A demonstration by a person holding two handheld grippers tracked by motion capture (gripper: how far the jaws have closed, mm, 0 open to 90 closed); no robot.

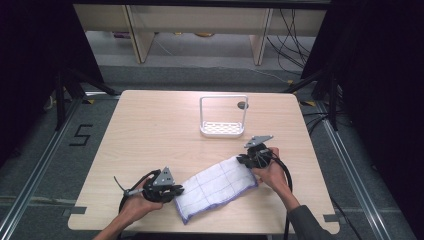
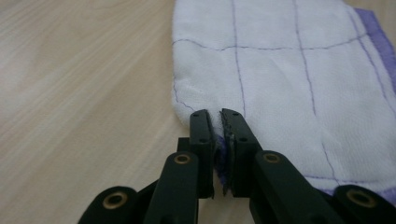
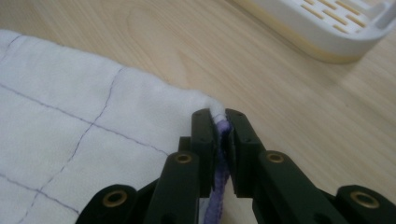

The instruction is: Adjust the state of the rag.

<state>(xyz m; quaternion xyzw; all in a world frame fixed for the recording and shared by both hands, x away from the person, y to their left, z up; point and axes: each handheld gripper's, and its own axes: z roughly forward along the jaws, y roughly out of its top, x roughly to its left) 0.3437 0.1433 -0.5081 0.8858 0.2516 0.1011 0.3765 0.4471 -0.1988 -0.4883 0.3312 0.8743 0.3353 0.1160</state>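
Observation:
A white cloth (image 1: 217,187) with thin purple grid lines and a purple hem lies folded on the wooden table (image 1: 150,130), stretched between my two grippers. My left gripper (image 1: 176,190) is shut on the cloth's near left corner; in the left gripper view its jaws pinch the purple-edged fabric (image 2: 280,84) at the gripper (image 2: 218,116). My right gripper (image 1: 245,161) is shut on the far right corner. In the right gripper view the cloth (image 3: 70,126) bunches between the jaws of the gripper (image 3: 217,114), purple hem squeezed in the gap.
A white slotted rack (image 1: 223,129) with a tall loop handle stands behind the cloth near the table's far middle; its base (image 3: 322,28) lies just beyond my right gripper. Black frame posts and cables flank the table on the floor.

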